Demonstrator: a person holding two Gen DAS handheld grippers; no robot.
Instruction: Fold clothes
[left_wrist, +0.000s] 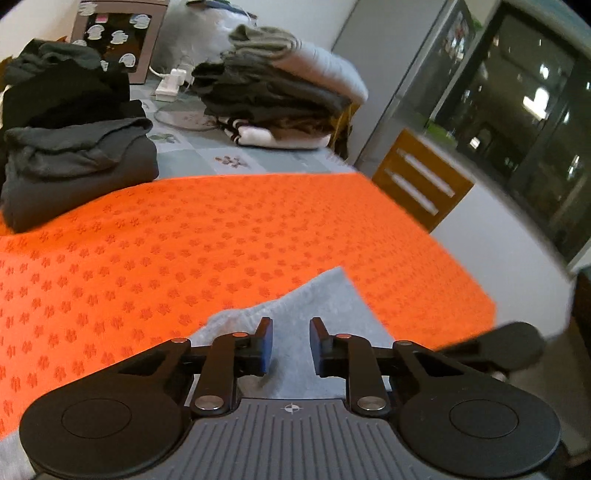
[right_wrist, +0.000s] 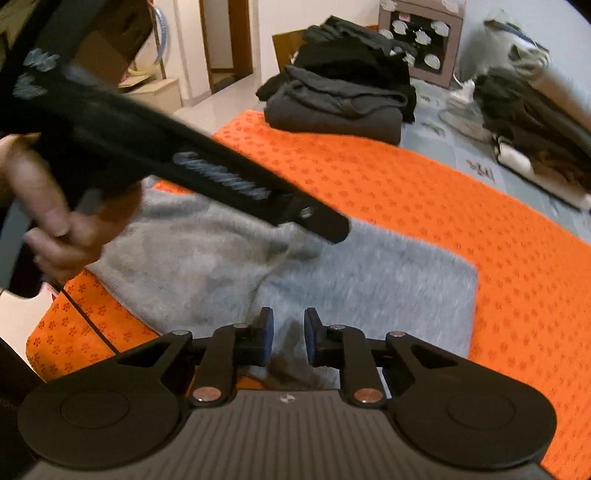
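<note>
A light grey fleece garment (left_wrist: 314, 302) (right_wrist: 369, 277) lies on an orange patterned mat (left_wrist: 184, 240) (right_wrist: 443, 192). My left gripper (left_wrist: 291, 347) is at the garment's near edge, pads a narrow gap apart with grey cloth between them. In the right wrist view a person's hand (right_wrist: 55, 221) holds the left gripper (right_wrist: 325, 225), and a fold of cloth rises to its tip. My right gripper (right_wrist: 289, 343) is low over the near edge too, with a dark crease of cloth pinched between its close-set pads. Motion blurs both views.
A folded dark grey pile (left_wrist: 74, 166) (right_wrist: 332, 107) sits at the mat's far left. A stack of folded clothes (left_wrist: 277, 96) (right_wrist: 535, 129) and a white power strip (left_wrist: 170, 83) lie beyond. A wooden cabinet (left_wrist: 417, 181) stands past the mat's right edge.
</note>
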